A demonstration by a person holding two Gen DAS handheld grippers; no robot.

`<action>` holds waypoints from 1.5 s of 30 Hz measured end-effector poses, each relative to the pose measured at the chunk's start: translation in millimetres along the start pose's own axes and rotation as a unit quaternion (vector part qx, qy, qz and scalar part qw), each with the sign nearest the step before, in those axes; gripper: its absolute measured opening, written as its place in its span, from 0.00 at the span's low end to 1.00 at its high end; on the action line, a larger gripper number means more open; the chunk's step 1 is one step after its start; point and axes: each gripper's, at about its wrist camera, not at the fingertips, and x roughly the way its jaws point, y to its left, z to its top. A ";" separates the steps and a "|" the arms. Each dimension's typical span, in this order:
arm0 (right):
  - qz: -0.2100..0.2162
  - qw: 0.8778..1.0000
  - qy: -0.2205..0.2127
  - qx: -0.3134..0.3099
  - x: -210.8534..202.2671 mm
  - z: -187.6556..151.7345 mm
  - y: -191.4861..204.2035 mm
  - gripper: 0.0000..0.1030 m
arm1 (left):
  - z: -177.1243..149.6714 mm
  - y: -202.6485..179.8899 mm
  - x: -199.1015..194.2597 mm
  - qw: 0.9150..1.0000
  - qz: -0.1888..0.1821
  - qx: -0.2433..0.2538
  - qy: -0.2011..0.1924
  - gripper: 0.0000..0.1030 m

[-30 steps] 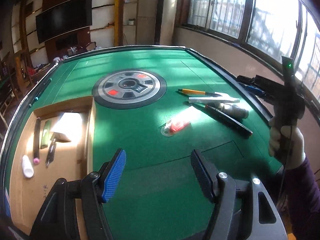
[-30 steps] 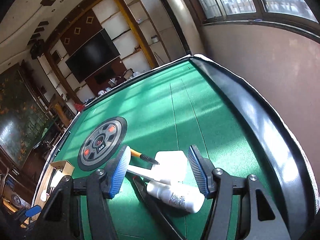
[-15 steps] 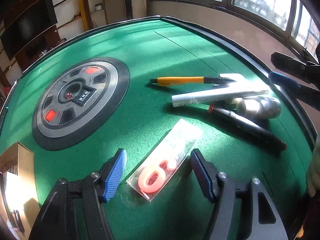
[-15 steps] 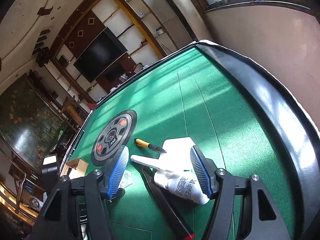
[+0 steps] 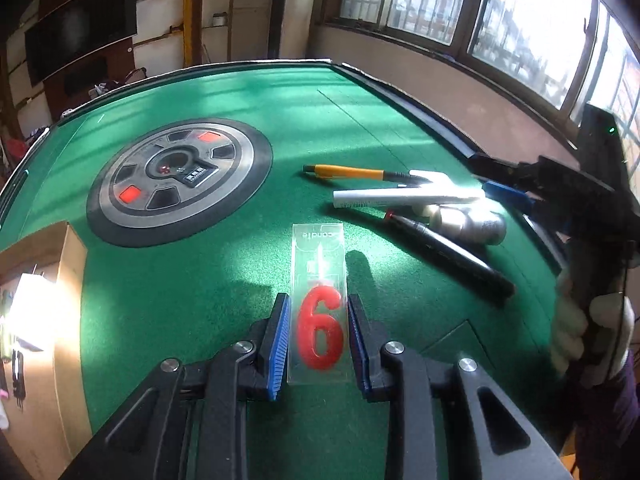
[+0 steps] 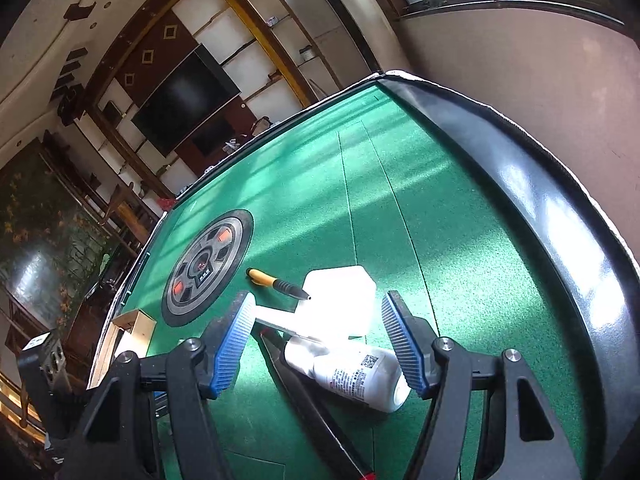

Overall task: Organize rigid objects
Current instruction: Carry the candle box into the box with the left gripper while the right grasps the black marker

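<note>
A clear flat candle package [image 5: 318, 280] with a red figure 6 inside stands straight between the blue pads of my left gripper [image 5: 318, 298]. Its jaws are closing and the pads touch both long edges of the package. To the right on the green felt lie a yellow pen [image 5: 348, 172], a white tube [image 5: 400, 198], a black pen [image 5: 448, 256] and a white bottle [image 5: 468, 222]. My right gripper [image 6: 319, 300] hangs open over that pile. The white bottle [image 6: 352, 372] lies between its fingers, which do not touch it. A white block [image 6: 340, 300] lies just beyond.
An open cardboard box [image 5: 74, 256] with several items in it stands at the left table edge. A round grey control panel [image 5: 180, 176] sits in the table's middle. A black padded rail [image 6: 540, 200] runs along the right edge. A gloved hand [image 5: 576, 332] holds the right gripper.
My left gripper came forward and down to the candle package and its jaws narrowed onto it. The package turned from slanted to straight. The right gripper stayed over the pile.
</note>
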 end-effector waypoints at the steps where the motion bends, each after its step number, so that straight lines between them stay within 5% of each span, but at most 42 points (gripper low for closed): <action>1: -0.003 1.000 0.000 0.000 -0.5 0.0 -0.1 0.63 | -2.7 2.1 -11.2 1.000 -0.004 -0.007 -0.011 0.27; 9: -0.036 0.997 0.062 -0.003 -24.8 -26.5 4.4 0.63 | -40.1 37.2 -89.1 0.995 -0.027 -0.065 -0.065 0.28; 19: -0.042 0.982 0.152 -0.107 18.3 -63.3 60.4 0.56 | -85.2 90.7 -132.1 0.984 -0.019 -0.150 -0.090 0.28; 25: -0.094 0.973 0.158 -0.139 38.9 -58.4 81.4 0.55 | -104.3 121.5 -147.4 0.977 -0.002 -0.186 -0.103 0.28; 31: -0.153 0.960 0.128 -0.199 48.1 -71.2 101.7 0.24 | -124.9 159.1 -156.0 0.968 0.022 -0.227 -0.106 0.28; 32: -0.145 0.962 0.128 -0.191 46.0 -70.8 99.2 0.14 | -128.2 165.2 -157.9 0.967 0.030 -0.232 -0.105 0.28; 39: -0.039 0.985 0.119 -0.114 18.9 -67.0 92.0 0.14 | -134.8 203.8 -160.6 0.962 0.095 -0.245 -0.076 0.28; 45: 0.052 0.984 0.118 -0.121 0.2 -66.3 140.6 0.14 | -118.3 227.0 -133.1 0.964 0.110 -0.242 -0.018 0.28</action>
